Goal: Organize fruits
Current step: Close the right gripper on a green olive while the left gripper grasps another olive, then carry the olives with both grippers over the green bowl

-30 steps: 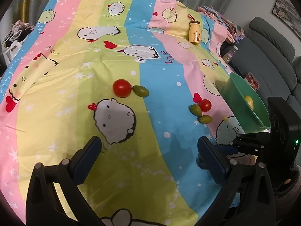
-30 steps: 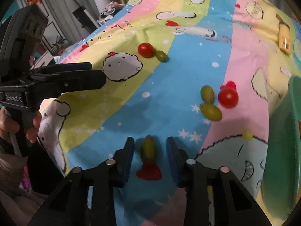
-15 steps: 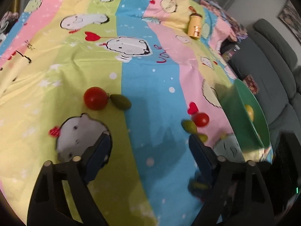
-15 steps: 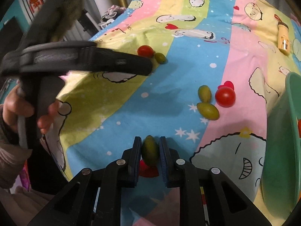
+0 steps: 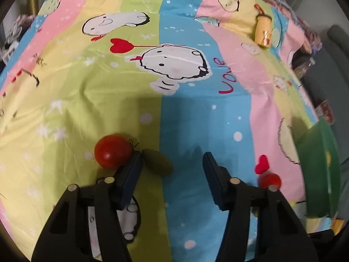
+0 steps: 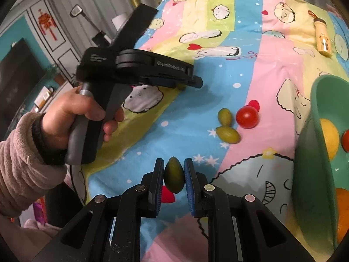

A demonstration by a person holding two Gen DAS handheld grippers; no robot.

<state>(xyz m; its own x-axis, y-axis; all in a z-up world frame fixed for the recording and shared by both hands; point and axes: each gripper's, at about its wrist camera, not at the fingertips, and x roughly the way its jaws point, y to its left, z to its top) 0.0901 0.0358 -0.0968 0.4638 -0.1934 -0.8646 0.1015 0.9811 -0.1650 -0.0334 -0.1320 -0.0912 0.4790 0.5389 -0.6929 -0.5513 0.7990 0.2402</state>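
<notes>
Your right gripper (image 6: 174, 175) is clamped on a green olive-shaped fruit (image 6: 173, 174), near the green bowl (image 6: 309, 152) at right, which holds a yellow fruit (image 6: 329, 137), a red one (image 6: 345, 139) and an orange one (image 6: 342, 209). Your left gripper (image 5: 172, 168) has just been closing; its jaws straddle another green fruit (image 5: 158, 162) beside a tomato (image 5: 113, 150), not yet pressing it.

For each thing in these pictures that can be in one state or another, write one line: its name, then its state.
Left gripper: open, jaws just been closing around a green fruit, not yet pressing it.
Right gripper: shut on an olive-green fruit, held off the cloth.
Green bowl: tilted, with fruit inside.
Yellow bottle: lying on its side.
Red tomato: loose on the cloth, beside the left jaw.
</notes>
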